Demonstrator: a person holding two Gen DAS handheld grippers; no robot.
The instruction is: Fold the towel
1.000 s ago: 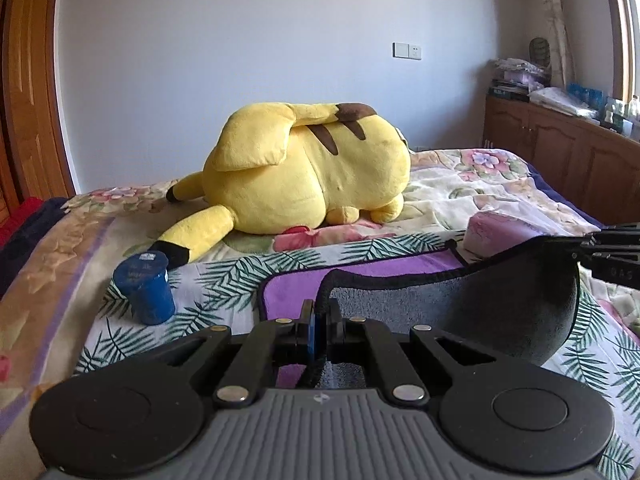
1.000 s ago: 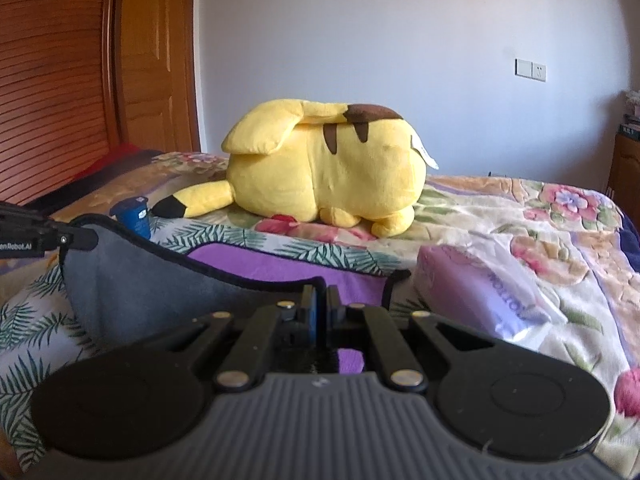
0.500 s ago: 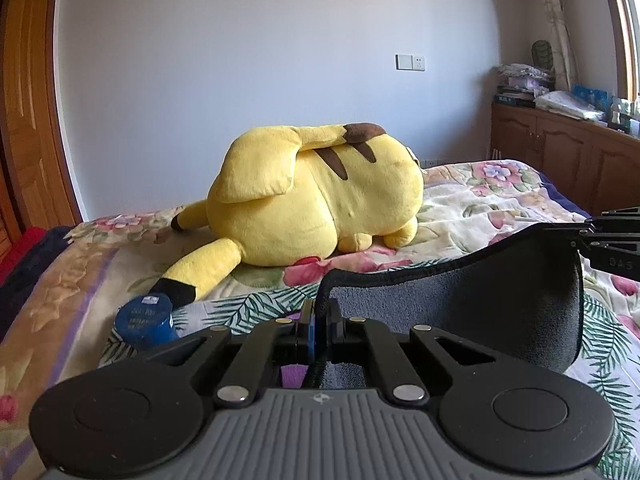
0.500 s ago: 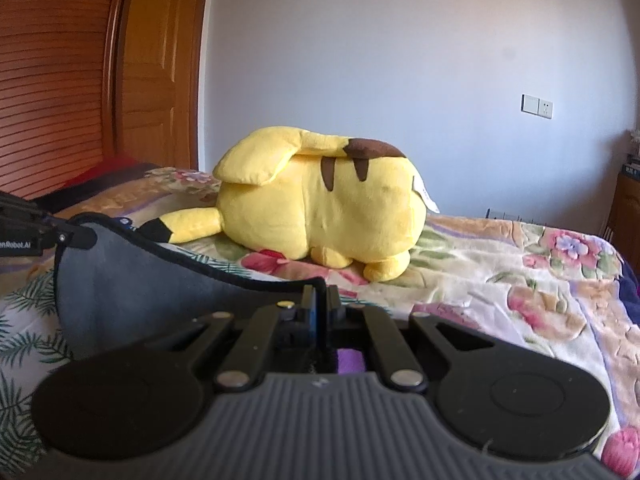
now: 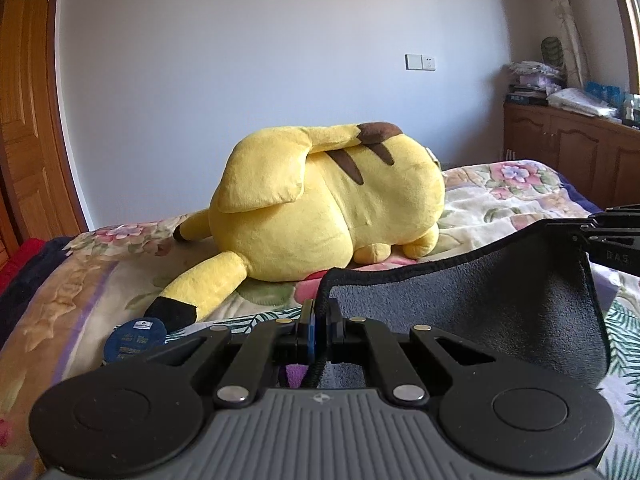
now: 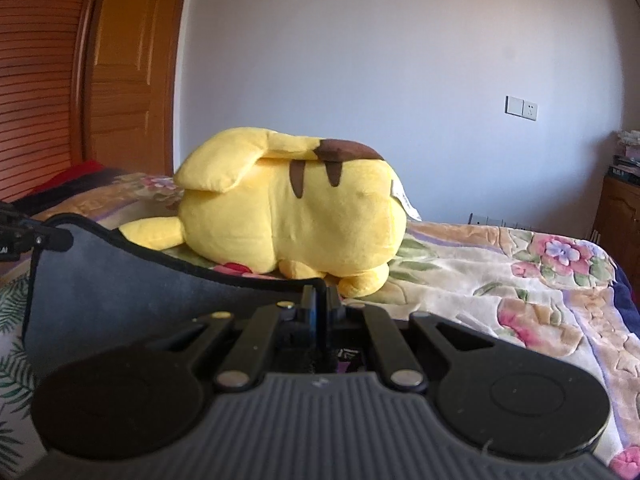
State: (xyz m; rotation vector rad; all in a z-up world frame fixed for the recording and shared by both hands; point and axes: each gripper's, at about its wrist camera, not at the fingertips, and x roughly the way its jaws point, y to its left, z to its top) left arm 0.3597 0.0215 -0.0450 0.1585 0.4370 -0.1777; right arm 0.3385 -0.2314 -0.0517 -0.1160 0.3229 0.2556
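Observation:
The towel (image 5: pixel 472 312) is dark grey with a black hem and a purple other side. It hangs stretched between my two grippers above the bed. My left gripper (image 5: pixel 319 312) is shut on its left corner. My right gripper (image 6: pixel 319 300) is shut on its right corner; the towel (image 6: pixel 120 280) sags leftward from there. In the left wrist view the right gripper (image 5: pixel 612 240) shows at the right edge on the towel's far corner. In the right wrist view the left gripper (image 6: pixel 24 234) shows at the left edge. The towel's lower part is hidden behind the gripper bodies.
A big yellow plush toy (image 5: pixel 320 208) lies on the floral bedspread (image 6: pixel 500 280) just beyond the towel. A small blue jar (image 5: pixel 134 338) stands by the plush's tail. A wooden cabinet (image 5: pixel 568 152) with clutter stands at the right; wooden doors (image 6: pixel 80 80) at the left.
Both grippers have risen with the towel's corners. The purple side, the bed's palm-leaf sheet and the pink pack have dropped out of view; the plush sits lower against the towel's edge.

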